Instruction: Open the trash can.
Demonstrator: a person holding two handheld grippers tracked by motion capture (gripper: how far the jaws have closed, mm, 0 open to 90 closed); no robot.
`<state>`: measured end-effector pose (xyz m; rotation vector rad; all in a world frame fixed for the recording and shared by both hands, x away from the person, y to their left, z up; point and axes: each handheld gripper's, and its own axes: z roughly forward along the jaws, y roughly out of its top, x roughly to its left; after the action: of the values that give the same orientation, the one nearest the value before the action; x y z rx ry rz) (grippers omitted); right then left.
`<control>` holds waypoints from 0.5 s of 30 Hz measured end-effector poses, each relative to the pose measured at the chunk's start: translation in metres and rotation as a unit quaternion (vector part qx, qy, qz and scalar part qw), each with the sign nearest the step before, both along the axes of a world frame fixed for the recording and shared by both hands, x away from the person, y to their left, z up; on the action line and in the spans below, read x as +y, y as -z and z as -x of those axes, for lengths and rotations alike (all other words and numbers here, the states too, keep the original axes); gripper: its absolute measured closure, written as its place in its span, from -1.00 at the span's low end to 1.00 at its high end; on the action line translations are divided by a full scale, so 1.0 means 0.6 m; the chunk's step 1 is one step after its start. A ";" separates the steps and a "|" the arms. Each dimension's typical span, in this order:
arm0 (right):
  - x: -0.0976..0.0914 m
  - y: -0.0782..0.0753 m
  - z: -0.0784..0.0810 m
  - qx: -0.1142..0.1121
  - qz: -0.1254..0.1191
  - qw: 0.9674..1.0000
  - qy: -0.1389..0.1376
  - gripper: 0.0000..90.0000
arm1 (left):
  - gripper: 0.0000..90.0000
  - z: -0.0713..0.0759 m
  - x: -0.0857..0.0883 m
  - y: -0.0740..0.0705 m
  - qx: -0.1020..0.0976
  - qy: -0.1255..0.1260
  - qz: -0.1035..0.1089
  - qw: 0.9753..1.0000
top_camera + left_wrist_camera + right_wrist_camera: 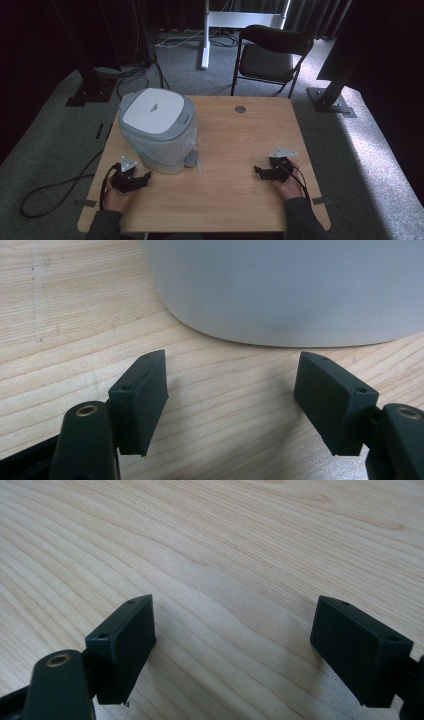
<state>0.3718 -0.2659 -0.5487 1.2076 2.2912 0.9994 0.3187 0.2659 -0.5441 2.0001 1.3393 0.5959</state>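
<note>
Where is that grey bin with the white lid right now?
In the high view the bin stands on the table's far left part, just beyond the left gripper.

Recording lab — black curtains (30, 45), metal stand legs (332, 92), floor cables (55, 187), folding chair (272, 55).

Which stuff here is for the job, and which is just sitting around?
For the job:
bin, lid shut, bag inside
left gripper, open, right beside the bin
right gripper, open, over bare table

Just sitting around:
folding chair
cables on the floor
white stand
</note>
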 end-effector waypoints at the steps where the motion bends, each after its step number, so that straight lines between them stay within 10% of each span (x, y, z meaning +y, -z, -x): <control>1: 0.000 0.000 0.000 0.000 0.000 1.000 -0.001 -0.61 | -0.34 0.000 0.000 0.000 0.000 0.000 0.000 1.000; 15: 0.000 -0.001 -0.002 0.003 0.004 1.000 -0.006 -0.61 | -0.34 0.000 0.000 0.000 0.000 0.000 0.000 1.000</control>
<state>0.3727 -0.2656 -0.5481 1.1973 2.3060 0.9921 0.3187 0.2660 -0.5441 2.0005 1.3403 0.5955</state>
